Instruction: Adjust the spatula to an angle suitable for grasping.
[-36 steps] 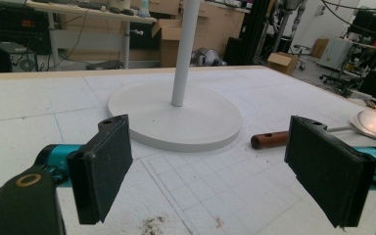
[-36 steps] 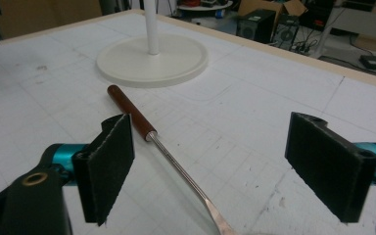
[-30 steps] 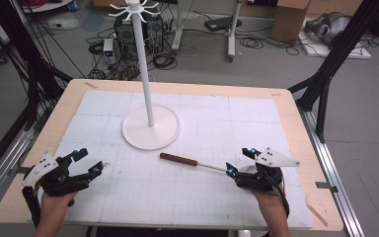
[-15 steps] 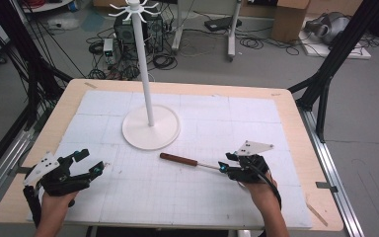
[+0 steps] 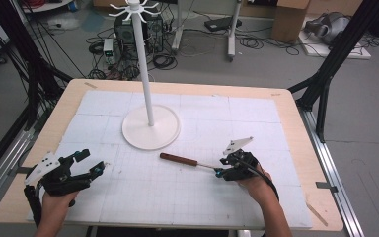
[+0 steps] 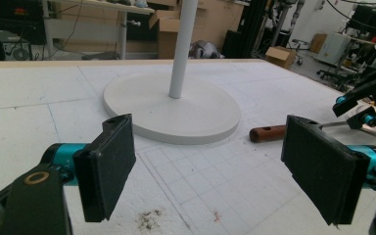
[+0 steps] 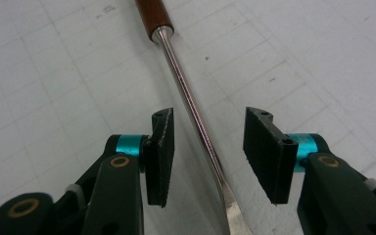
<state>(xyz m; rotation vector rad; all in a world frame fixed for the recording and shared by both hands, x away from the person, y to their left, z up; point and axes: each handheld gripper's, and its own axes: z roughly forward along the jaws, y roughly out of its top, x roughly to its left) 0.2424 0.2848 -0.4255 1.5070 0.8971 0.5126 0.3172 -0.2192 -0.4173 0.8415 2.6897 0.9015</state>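
Screwdriver lies on the counter, its tip cut off by the right gripper view's lower edge. Right gripper fingers have just been closing and straddle the metal shaft without touching it. Left gripper gapes wide, holding nothing. Beyond stands the white stand.

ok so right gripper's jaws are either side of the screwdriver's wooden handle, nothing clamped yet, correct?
Not the handle. The right gripper straddles the screwdriver at its metal shaft, near the flat tip; the wooden handle lies farther ahead, beyond the jaws. The right gripper view shows this. The rest holds: the jaws have just been closing, but a gap remains on both sides of the shaft, so nothing is clamped yet.
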